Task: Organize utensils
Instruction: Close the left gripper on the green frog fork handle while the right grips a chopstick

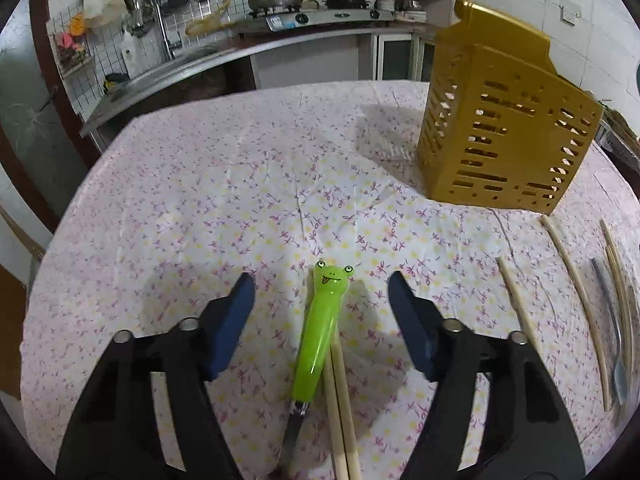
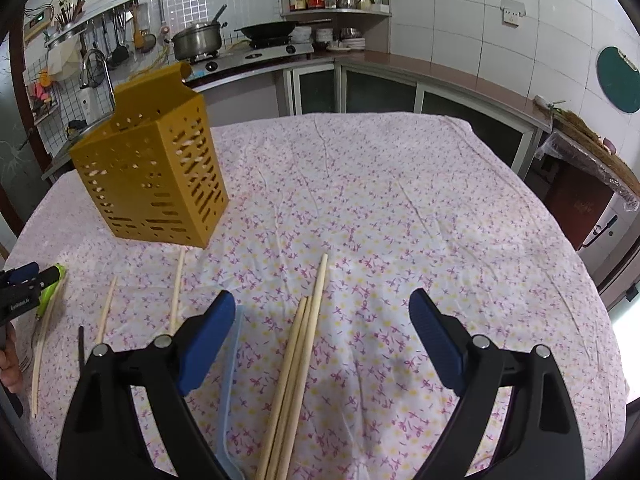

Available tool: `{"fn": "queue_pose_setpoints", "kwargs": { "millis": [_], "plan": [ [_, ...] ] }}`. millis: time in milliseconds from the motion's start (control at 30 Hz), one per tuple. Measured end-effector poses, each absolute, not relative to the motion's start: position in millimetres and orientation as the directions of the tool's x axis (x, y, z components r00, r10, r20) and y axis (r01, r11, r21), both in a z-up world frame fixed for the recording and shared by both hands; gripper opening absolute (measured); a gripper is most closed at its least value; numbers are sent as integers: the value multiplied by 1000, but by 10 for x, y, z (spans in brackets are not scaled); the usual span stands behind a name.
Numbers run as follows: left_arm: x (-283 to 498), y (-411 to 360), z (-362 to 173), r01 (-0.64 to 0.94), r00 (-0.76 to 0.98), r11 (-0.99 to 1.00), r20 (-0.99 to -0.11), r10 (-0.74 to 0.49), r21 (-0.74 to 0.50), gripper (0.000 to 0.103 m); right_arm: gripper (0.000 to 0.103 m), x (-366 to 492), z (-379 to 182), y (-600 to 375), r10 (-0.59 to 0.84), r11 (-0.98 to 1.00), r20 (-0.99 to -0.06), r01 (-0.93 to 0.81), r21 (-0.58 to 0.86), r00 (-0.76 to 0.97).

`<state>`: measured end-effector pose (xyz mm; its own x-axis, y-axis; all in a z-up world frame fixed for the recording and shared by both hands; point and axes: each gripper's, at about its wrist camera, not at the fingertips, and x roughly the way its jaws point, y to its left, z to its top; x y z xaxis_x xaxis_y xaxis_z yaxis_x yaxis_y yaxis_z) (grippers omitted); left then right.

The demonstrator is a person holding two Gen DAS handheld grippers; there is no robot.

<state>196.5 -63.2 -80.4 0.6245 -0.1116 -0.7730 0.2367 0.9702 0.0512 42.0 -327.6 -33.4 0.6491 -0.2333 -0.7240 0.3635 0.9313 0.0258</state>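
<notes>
Upright, slotted yellow utensil holder (image 2: 152,176), contents hidden.

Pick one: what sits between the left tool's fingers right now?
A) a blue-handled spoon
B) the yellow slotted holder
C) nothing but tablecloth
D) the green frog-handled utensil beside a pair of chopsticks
D: in the left wrist view the green frog-handled utensil lies on the cloth between the open fingers of the left tool, with a pair of chopsticks alongside it; the yellow holder stands far off to the right.
</notes>
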Motion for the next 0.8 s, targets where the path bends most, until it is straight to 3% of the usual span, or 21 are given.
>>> {"fn": "queue_pose_setpoints", "kwargs": {
  "millis": [100, 300, 433, 533, 800],
  "plan": [
    [2026, -658, -872, 249, 602, 967, -789, -119, 44, 50, 87, 500, -405, -3300, -231, 932, -736, 362, 21, 637],
    [2120, -694, -1020, 255, 570, 966, -814, -109, 49, 42, 87, 699, -556, -3371, -192, 936, -766, 350, 45, 613],
    [2148, -709, -1027, 256, 575, 965, -812, -99, 64, 42, 69, 814, -642, -3460, -154, 929, -786, 359, 91, 598],
    [2185, -722, -1028, 250, 577, 966, -812, -94, 66, 42, 48, 912, -690, -3508, -165, 926, -799, 371, 77, 578],
    [2241, -707, -1040, 248, 580, 967, -808, -102, 56, 40, 27, 1119, -808, -3546, -185, 930, -829, 367, 26, 528]
  ]
}}
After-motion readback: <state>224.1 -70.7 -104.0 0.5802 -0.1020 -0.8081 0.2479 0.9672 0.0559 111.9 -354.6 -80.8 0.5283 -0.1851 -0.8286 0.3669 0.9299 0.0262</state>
